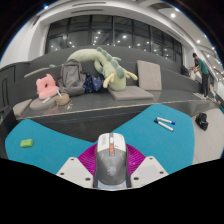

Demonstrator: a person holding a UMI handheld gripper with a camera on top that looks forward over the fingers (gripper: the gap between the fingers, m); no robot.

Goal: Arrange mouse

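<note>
Tool [111,168]: two white fingers with magenta pads [88,160], closed against the flanks of a grey and white computer mouse [111,158]; the mouse sits between the pads, nose pointing forward, over the surface.

Surface [60,143]: flat top covered in teal, with a dark band along its far edge.

Items on the surface: a small yellow-green block [27,143] ahead to the left of the fingers; a blue and white marker pen [164,123] ahead to the right; a small dark object [201,120] further right, too small to identify.

Beyond the surface: a grey sofa [140,82] carrying a pink plush toy [46,87], a grey backpack [72,76] and a long pale green plush toy [107,66]. A person [203,72] stands at the far right.
</note>
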